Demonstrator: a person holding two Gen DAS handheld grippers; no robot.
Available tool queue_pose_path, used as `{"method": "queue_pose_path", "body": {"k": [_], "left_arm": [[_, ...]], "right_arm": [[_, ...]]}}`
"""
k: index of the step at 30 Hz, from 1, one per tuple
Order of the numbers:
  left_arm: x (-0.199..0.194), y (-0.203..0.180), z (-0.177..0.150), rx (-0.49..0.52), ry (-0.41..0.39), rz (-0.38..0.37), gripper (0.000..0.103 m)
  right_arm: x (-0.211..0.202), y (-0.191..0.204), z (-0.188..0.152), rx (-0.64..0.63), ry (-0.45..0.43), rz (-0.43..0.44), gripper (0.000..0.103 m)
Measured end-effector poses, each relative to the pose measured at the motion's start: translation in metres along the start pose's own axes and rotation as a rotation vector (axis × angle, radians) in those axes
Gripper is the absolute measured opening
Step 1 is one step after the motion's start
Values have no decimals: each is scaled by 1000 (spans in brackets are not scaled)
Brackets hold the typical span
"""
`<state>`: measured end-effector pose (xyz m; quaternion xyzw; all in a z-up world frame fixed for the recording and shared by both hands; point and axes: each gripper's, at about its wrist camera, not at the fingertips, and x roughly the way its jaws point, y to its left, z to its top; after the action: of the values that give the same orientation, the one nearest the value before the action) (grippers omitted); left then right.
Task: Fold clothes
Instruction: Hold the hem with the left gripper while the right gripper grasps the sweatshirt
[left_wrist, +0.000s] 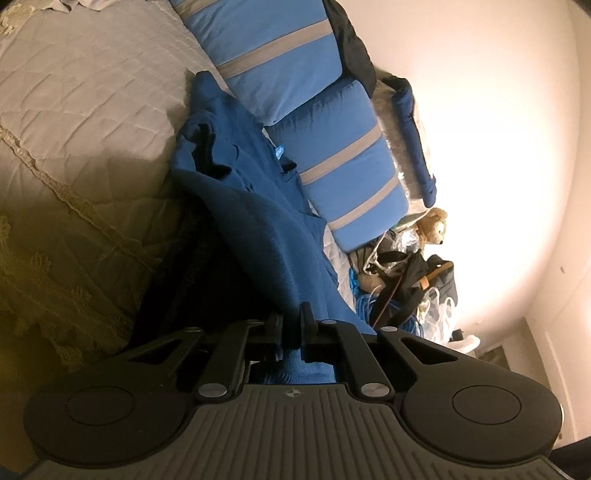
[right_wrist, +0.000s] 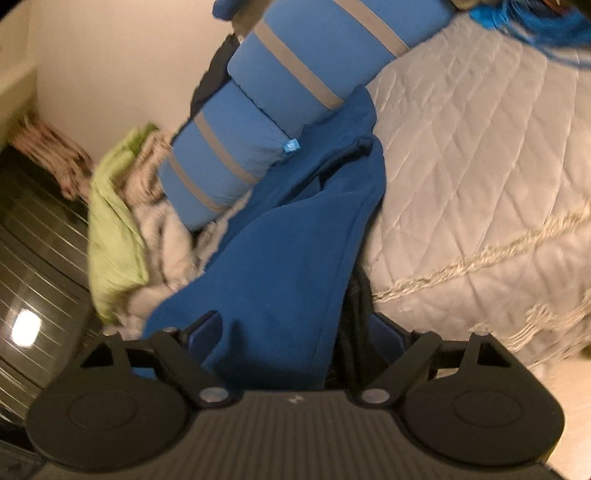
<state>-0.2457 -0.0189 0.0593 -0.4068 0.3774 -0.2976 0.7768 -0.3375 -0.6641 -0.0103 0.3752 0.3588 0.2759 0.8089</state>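
A dark blue garment (left_wrist: 255, 206) lies stretched along the quilted bed, beside the blue striped pillows. My left gripper (left_wrist: 291, 328) is shut on one end of it; blue cloth passes between the close-set fingers. In the right wrist view the same garment (right_wrist: 291, 251) drapes over and between the fingers of my right gripper (right_wrist: 295, 332). Its jaws stand wide apart, with cloth lying across the gap and hiding the fingertips. A black lining or second dark cloth (right_wrist: 354, 317) hangs at the garment's right edge.
The grey quilted bedspread (left_wrist: 85, 96) with lace trim covers the bed (right_wrist: 480, 166). Two blue pillows with grey stripes (left_wrist: 280, 55) (right_wrist: 295, 92) lie along the wall. A teddy bear and bags (left_wrist: 424, 236) sit past the pillows. Green and white cloths (right_wrist: 118, 229) pile beside a dark floor.
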Motion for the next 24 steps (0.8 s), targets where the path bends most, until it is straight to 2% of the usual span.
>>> {"method": "queue_pose_path", "body": {"k": [3,5,6,8,9,10,14,17,21,24], "left_arm": [[0,1,-1,-9,-4,-1,8],[-1,0,-1,-8,-5,5,7],[-1,-1,-1,-5,-6,10,7],[-1,-3,-1,-3,-8,19,7],[-1,-4,-2,-5,-11,25,7],[-1,-5,-2,-6,-16,32,7],[-4,-15,-4,6,-49,61,6],[-9,-25,-2,22,-88,85,6],[-15,-46,5,42,-153,112,6],[-16,-66,11,54,-196,139,5]], "right_arm": [[4,-19,-9,79,-22,84,77],[6,-29,-15,132,-36,141,63],[6,-32,-16,147,-37,168,60],[6,-33,-18,161,-33,212,42],[5,-31,-19,159,-32,232,38],[3,-28,-19,153,-33,243,29],[-5,-11,-15,114,-52,221,12],[-13,2,-8,90,-85,184,7],[-22,30,11,49,-135,135,6],[-24,55,27,7,-166,39,6]]}}
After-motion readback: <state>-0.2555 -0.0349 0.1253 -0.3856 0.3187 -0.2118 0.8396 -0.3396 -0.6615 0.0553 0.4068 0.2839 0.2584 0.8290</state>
